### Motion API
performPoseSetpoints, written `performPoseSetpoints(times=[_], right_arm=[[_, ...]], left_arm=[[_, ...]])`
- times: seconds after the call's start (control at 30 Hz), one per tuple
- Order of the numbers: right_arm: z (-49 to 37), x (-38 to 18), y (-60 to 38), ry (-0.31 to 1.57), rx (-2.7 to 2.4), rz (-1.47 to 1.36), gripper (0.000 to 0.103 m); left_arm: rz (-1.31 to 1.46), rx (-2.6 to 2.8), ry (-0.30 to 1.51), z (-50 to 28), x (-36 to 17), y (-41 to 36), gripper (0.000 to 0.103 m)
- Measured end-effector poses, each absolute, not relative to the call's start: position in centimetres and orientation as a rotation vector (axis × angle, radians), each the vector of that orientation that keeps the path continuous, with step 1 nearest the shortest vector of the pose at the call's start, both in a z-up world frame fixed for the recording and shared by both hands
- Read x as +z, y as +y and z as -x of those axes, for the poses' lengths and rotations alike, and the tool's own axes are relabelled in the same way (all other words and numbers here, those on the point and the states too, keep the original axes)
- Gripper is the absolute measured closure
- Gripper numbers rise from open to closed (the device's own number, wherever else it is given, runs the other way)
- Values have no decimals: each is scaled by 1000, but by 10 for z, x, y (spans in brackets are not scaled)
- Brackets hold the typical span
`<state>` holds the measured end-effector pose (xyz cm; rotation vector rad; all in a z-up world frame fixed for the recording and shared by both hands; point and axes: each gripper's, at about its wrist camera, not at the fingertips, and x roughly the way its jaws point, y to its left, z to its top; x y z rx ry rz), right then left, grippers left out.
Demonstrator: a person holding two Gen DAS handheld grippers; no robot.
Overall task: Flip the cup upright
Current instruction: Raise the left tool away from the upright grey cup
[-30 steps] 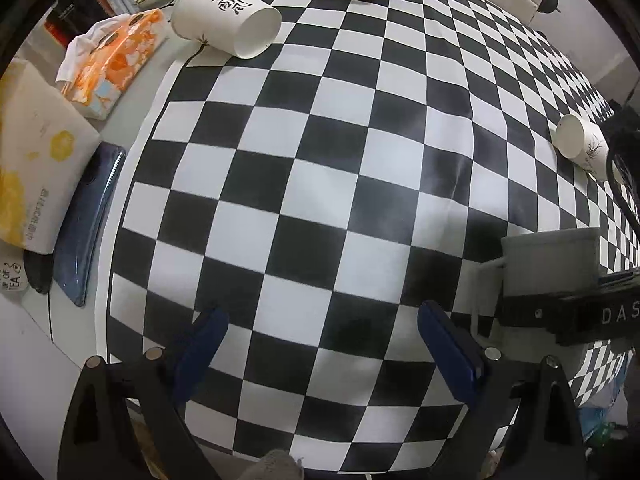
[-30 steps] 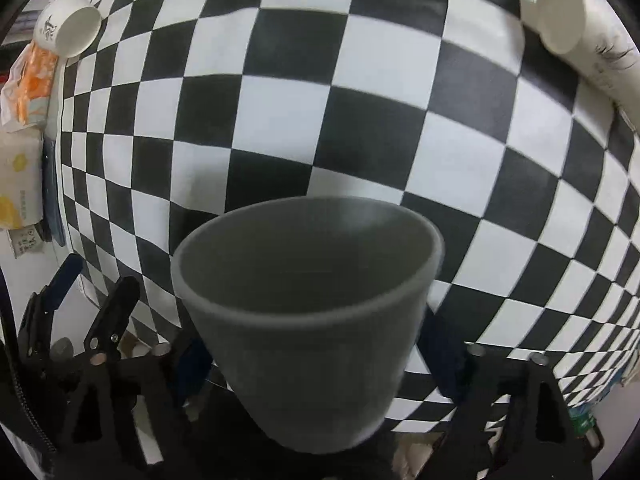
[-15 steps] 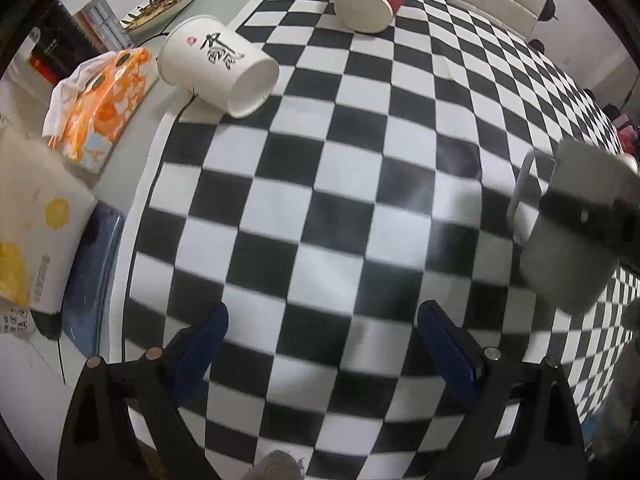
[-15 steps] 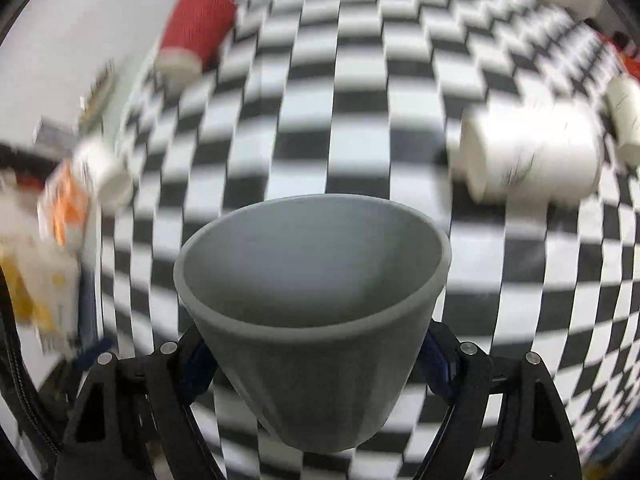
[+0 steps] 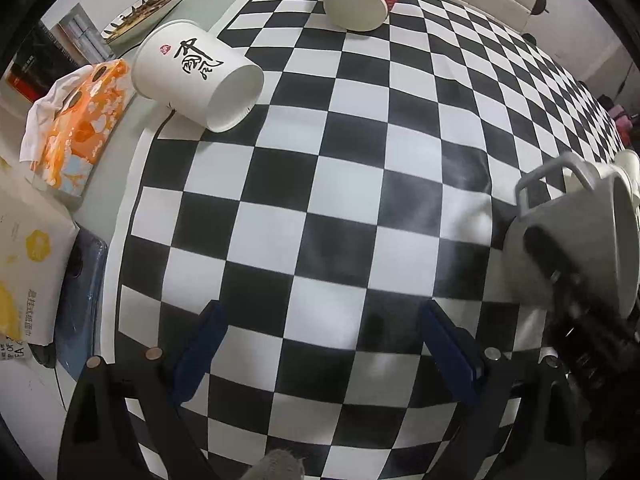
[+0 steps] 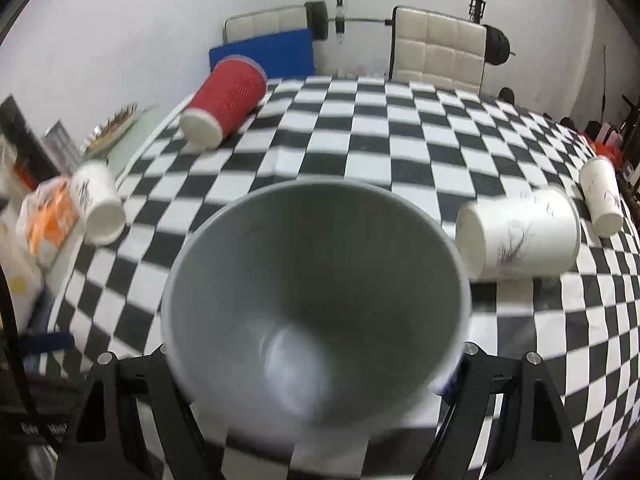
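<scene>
— What is the grey mug made of?
— It looks ceramic, smooth with a dull, matt glaze.
— And the other cups?
— The red cup is ribbed paper; the white cups are smooth paper. The checkered cloth on the desk has a slight sheen.

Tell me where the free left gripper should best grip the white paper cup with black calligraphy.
Probably across the side wall of the white paper cup with black calligraphy, mid-body. It lies on its side, mouth facing the camera and right, so the left gripper should descend from above, fingers straddling the round body.
</scene>
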<state>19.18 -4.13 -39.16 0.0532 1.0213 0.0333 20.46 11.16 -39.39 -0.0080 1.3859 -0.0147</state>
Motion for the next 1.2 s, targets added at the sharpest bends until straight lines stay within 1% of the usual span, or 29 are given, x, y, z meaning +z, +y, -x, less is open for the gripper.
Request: performPoseSetpoints(times=[0.2,0.53,0.63,0.83,1.2], right_arm=[[-165,-384,-45,1061,-13,-38,14],[-108,-320,-68,1082,-93,-42,12],[-92,-298,-81,1102,-127,-60,12],[-57,-242,-101,1108,-167,-73,12],[20,-111,-109,1001,-170,-42,12]], left_arm=[[-14,-7,1337,-175,-374,110,6],[-47,62,1192,-127,-308,116,5],[-39,52,1144,-108,-278,105,5],[-34,-17,1082,-74,-223,83,5],[-82,-52,952,-11,-124,60,5]])
